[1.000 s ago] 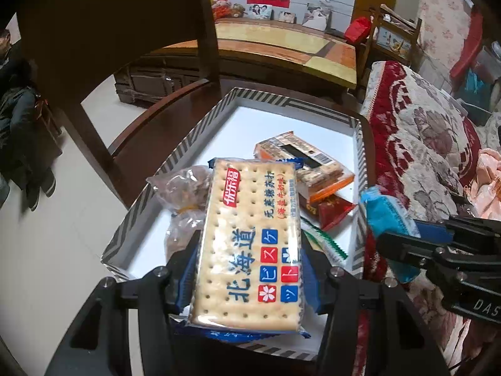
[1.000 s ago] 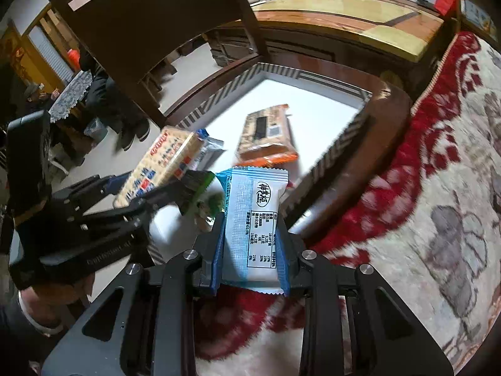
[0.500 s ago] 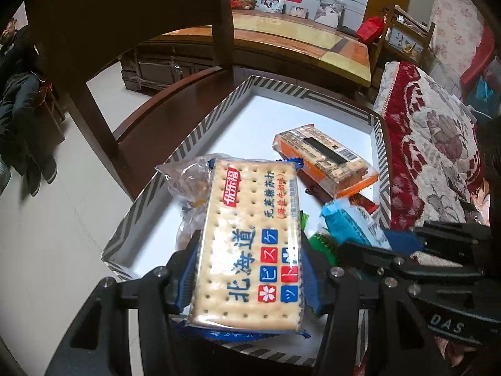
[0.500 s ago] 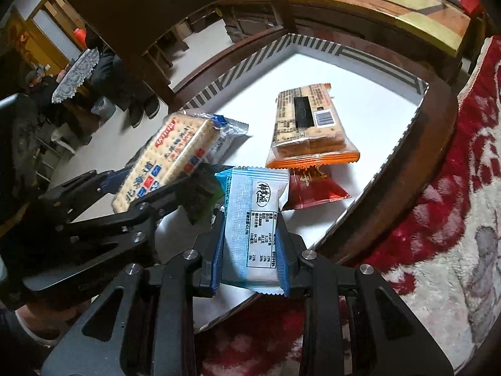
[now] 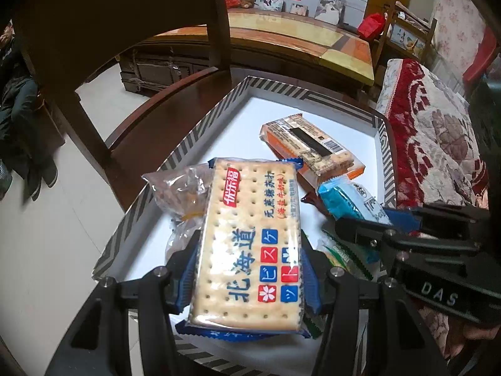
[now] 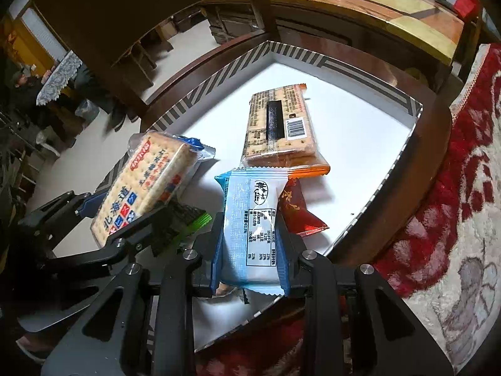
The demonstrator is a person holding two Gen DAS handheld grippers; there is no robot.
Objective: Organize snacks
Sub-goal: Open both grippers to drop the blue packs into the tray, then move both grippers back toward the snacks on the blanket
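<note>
Item 1: white tray (image 5: 313,119) with grey-striped rim, resting on a dark wooden chair seat (image 5: 175,106); a red floral blanket (image 5: 438,144) lies just beside it on the right

Item 2: left gripper (image 5: 247,269), jaws clamped on the two long edges of a cracker pack (image 5: 250,244) in blue-edged wrapper with red and blue label squares; the pack is held above the near left part of the tray

Item 3: right gripper (image 6: 250,244), jaws closed on a pale blue snack packet (image 6: 250,228), printed side up; the packet is held over the near right part of the tray

Item 4: orange-ended cracker pack (image 6: 278,128), barcode side up, lying flat on the tray floor, far of both grippers

Item 5: dark red wrapper (image 6: 297,210), on the tray floor, touching the near end of item 4, partly under the blue packet

Item 6: clear bag (image 5: 178,188) with brownish contents, on the tray's left side, behind the held cracker pack

Item 7: green-edged wrapper (image 6: 191,225), near edge of the tray between the two grippers, mostly hidden
</note>
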